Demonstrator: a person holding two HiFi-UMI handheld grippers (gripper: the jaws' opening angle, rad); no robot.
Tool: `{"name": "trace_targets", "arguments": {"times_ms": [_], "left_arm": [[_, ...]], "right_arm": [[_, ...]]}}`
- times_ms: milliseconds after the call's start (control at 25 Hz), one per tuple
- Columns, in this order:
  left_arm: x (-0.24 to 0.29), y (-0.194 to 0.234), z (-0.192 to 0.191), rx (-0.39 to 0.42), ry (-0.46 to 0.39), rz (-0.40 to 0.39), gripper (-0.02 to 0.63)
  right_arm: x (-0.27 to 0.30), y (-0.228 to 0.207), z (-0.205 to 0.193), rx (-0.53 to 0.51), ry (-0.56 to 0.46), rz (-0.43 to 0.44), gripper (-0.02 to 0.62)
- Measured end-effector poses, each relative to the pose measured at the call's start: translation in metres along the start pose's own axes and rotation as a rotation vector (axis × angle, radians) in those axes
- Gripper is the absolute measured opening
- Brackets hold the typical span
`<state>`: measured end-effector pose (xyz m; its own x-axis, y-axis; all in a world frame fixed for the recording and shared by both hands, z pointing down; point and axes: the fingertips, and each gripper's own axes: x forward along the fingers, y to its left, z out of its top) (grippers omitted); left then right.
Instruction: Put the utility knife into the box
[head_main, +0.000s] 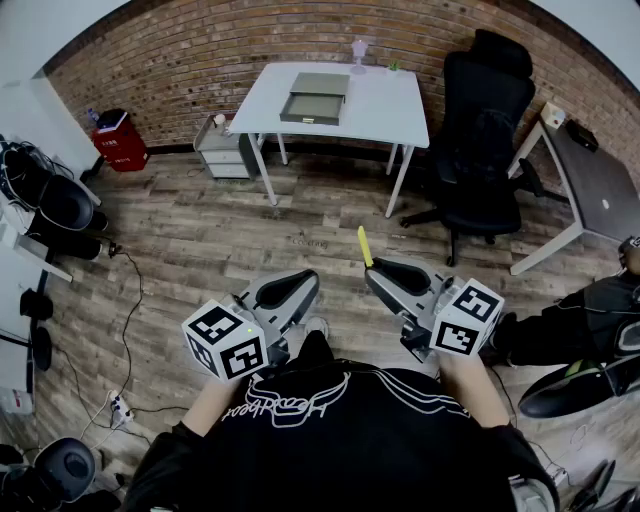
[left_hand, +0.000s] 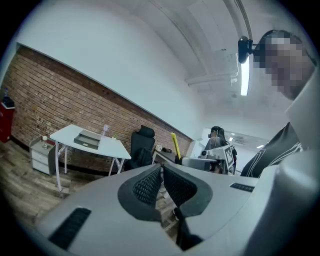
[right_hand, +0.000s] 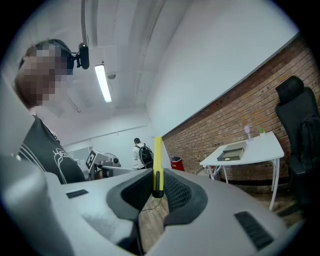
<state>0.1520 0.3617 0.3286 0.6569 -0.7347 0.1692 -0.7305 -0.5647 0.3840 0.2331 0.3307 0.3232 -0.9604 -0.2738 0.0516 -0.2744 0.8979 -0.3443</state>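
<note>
A yellow utility knife (head_main: 365, 246) sticks up from between the pads of my right gripper (head_main: 372, 270), which is shut on its lower end. In the right gripper view the knife (right_hand: 157, 165) stands upright between the jaws of the right gripper (right_hand: 157, 187). The grey box (head_main: 315, 97) lies open on the white table (head_main: 390, 110) far ahead, across the wooden floor. My left gripper (head_main: 303, 283) is held beside the right one, its pads (left_hand: 150, 185) close together with nothing between them. The left gripper view also shows the knife (left_hand: 175, 145) and the box (left_hand: 87, 140).
A black office chair (head_main: 485, 120) stands right of the table, and a grey desk (head_main: 600, 190) is at the far right. A small drawer unit (head_main: 225, 148) and a red bin (head_main: 120, 140) sit by the brick wall. Cables and a power strip (head_main: 120, 405) lie on the floor at left.
</note>
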Motion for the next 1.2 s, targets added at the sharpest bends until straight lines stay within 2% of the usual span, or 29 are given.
{"name": "trace_targets", "arguments": {"times_ms": [320,560,800,1200], "left_arm": [[0.0,0.003,-0.003,-0.001,-0.013,0.001,0.041],[0.008,0.029,-0.003,-0.019,-0.017,-0.01,0.041],[0.029,0.077,0.017,-0.054,-0.028,-0.026,0.041],[0.075,0.182,0.038,-0.104,0.042,-0.029,0.041]], "right_arm": [[0.002,-0.003,-0.004,-0.013,0.006,-0.002,0.067],[0.02,-0.021,-0.006,-0.018,0.007,-0.024,0.067],[0.053,-0.057,0.0,-0.017,0.057,-0.055,0.067],[0.134,-0.139,-0.002,0.091,0.097,-0.062,0.067]]}}
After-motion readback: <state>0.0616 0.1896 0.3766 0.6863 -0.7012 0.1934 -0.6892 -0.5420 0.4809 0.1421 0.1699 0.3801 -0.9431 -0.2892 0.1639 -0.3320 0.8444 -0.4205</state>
